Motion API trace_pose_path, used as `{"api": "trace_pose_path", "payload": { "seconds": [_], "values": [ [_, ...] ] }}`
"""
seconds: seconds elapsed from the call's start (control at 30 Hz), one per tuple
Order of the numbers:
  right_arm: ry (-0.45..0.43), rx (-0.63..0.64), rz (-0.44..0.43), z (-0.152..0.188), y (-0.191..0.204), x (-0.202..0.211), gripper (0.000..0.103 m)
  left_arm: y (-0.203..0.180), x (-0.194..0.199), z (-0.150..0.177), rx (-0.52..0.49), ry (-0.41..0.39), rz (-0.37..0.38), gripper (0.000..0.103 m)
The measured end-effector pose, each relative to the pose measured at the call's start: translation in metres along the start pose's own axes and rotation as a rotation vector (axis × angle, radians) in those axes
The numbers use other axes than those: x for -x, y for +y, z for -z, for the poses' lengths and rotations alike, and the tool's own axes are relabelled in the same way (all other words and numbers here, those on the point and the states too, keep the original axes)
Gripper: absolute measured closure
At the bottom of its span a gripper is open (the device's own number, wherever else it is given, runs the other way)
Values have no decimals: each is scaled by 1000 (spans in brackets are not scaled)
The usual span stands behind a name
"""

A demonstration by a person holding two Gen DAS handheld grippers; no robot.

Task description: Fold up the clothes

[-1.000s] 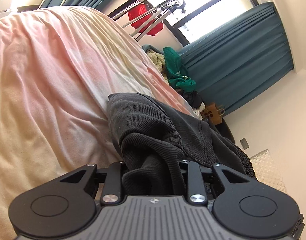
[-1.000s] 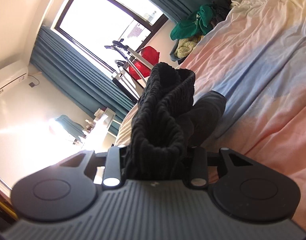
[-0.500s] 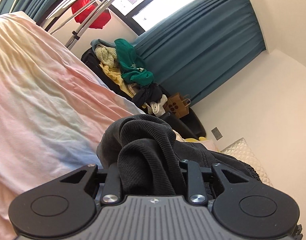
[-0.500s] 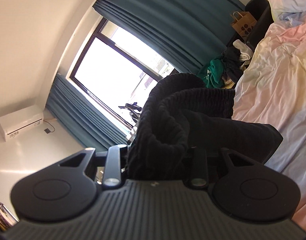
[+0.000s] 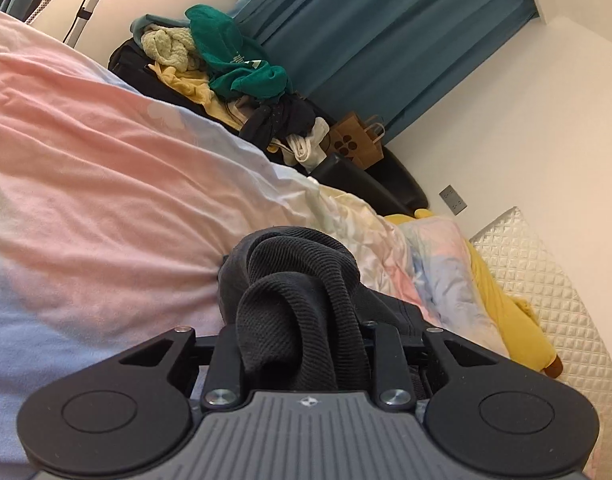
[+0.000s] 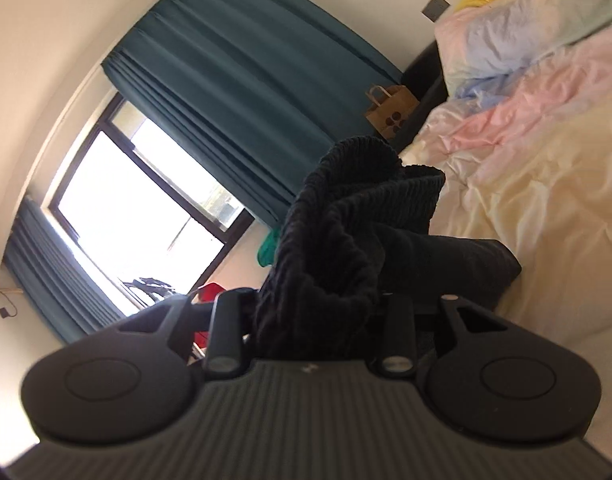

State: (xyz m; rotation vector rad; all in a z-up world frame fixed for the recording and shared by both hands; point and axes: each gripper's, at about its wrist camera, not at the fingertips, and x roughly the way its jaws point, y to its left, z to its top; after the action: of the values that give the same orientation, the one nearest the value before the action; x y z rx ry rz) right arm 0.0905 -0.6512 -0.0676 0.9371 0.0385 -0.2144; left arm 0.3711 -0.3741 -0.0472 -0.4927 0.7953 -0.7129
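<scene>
A dark grey garment with a ribbed band is bunched between the fingers of my left gripper, which is shut on it just above the pastel bedsheet. In the right wrist view the same dark garment is clamped in my right gripper, which is shut on its ribbed edge and holds it lifted above the bed. The cloth hides both grippers' fingertips.
A pile of clothes lies on a dark suitcase beside the bed, with a brown paper bag near teal curtains. A pillow, a yellow item and a quilted headboard are at the bed's head.
Both grippers have swung with the garment toward the head of the bed. The views now show the pillows and headboard, and the garment is raised off the sheet.
</scene>
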Motion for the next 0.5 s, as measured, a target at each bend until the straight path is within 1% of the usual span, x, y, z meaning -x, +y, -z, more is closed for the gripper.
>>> {"api": "trace_pose_path", "payload": {
  "seconds": [0.07,0.1,0.13,0.2,0.27,0.3,0.37,0.43,0.47,0.5],
  "values": [
    [24,-21,32,19,-22,4,66,8,-4,11,-51,20,-14,76],
    [37,-29,45,28,-28,8,66,14,-3,16,-90,37,-28,75],
    [49,-37,59,38,-34,13,66,19,-3,20,-107,55,-38,73],
    [78,-66,101,55,-44,20,64,29,-1,28,-113,93,-60,69],
    [103,-102,175,70,-52,24,56,43,4,37,-101,128,-90,65],
    [114,-115,198,76,-54,25,56,47,7,40,-92,136,-100,62],
    [124,-118,207,77,-57,25,55,45,18,42,-93,137,-116,58],
    [154,-143,222,72,-54,27,52,40,25,42,-110,152,-146,53],
    [166,-153,234,70,-52,30,48,34,33,41,-126,166,-158,53],
    [172,-154,264,69,-44,40,48,28,41,40,-143,181,-169,51]
  ]
}}
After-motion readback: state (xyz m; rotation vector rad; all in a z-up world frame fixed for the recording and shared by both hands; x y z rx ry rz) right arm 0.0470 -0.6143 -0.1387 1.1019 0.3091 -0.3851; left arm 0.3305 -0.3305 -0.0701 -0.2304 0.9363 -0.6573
